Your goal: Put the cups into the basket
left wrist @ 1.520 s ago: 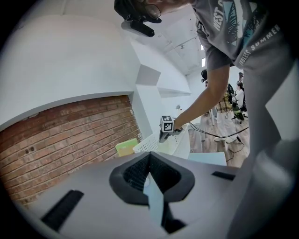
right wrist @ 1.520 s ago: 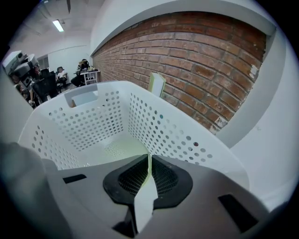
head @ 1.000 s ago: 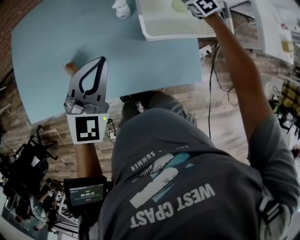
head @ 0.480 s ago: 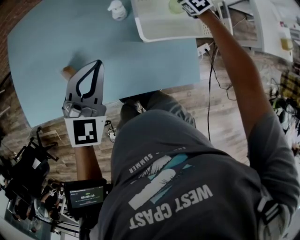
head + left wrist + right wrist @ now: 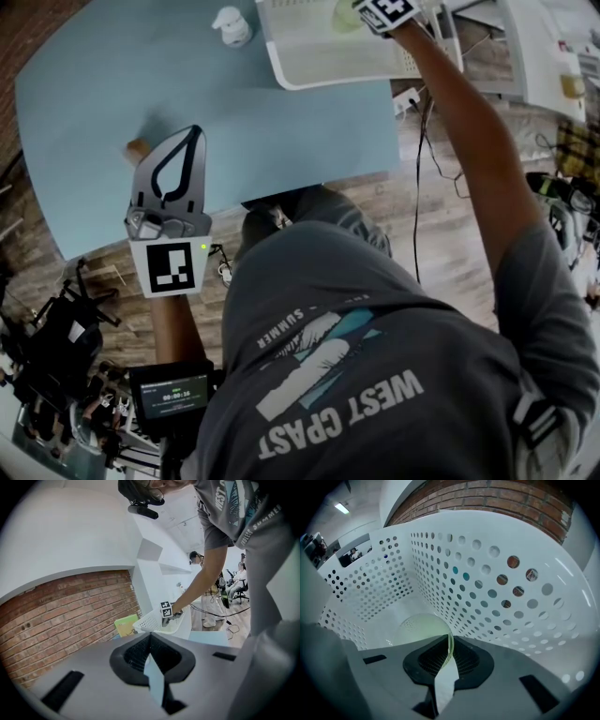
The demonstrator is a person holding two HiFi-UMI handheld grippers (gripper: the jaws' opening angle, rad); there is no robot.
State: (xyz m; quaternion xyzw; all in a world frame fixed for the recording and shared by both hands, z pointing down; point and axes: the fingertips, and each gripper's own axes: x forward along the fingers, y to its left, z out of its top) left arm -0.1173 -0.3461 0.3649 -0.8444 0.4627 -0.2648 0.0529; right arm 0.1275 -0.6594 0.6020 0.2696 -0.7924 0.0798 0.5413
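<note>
The right gripper (image 5: 449,643) is clenching the wall of the green cup (image 5: 419,627), with the rim running straight into the closed tips. The translucent cup is hanging just ahead and to the left of the jaws. It is sitting low inside the white basket (image 5: 511,550), close to the basket floor and between the perforated walls. Whether it is touching the floor cannot be told. In the head view the person's right arm (image 5: 469,141) is stretching across to the basket, which is standing at the far right corner of the blue table (image 5: 281,131). The cup is showing as a pale green patch just left of the gripper's marker cube.

The left gripper (image 5: 150,638) is holding its jaws pressed together with nothing between them. It is hovering over the left part of the table, near the near edge, and pointing toward the far edge, well apart from the basket and the green cup. A small brown thing (image 5: 137,148) is lying on the table just beside it, partly hidden by its jaws.

A white cup (image 5: 232,25) is standing on the table by the far edge, just left of the basket and outside it.
</note>
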